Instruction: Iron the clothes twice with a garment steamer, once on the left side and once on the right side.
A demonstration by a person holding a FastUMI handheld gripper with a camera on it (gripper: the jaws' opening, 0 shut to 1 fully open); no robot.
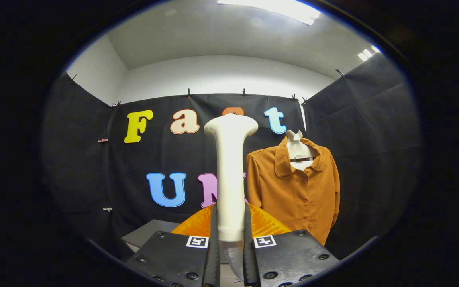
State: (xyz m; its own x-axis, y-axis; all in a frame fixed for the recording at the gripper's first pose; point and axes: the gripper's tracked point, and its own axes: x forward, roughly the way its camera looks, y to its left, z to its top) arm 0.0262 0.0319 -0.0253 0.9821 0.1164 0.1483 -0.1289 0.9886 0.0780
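My gripper [229, 243] is shut on the handle of a white garment steamer [230, 175], which stands upright between the two fingers with its flared head at the top. An orange-brown buttoned shirt [297, 191] hangs on a white mannequin bust [298, 149] beyond the fingers and to the right of the steamer. The steamer is apart from the shirt, well short of it. Both black fingers [281, 255] press on the handle's lower end.
An orange ribbed object [263, 225] lies just behind the fingers, below the steamer. A grey tabletop [146, 235] shows to the left of it. Black cloth walls enclose the booth on the left, back and right.
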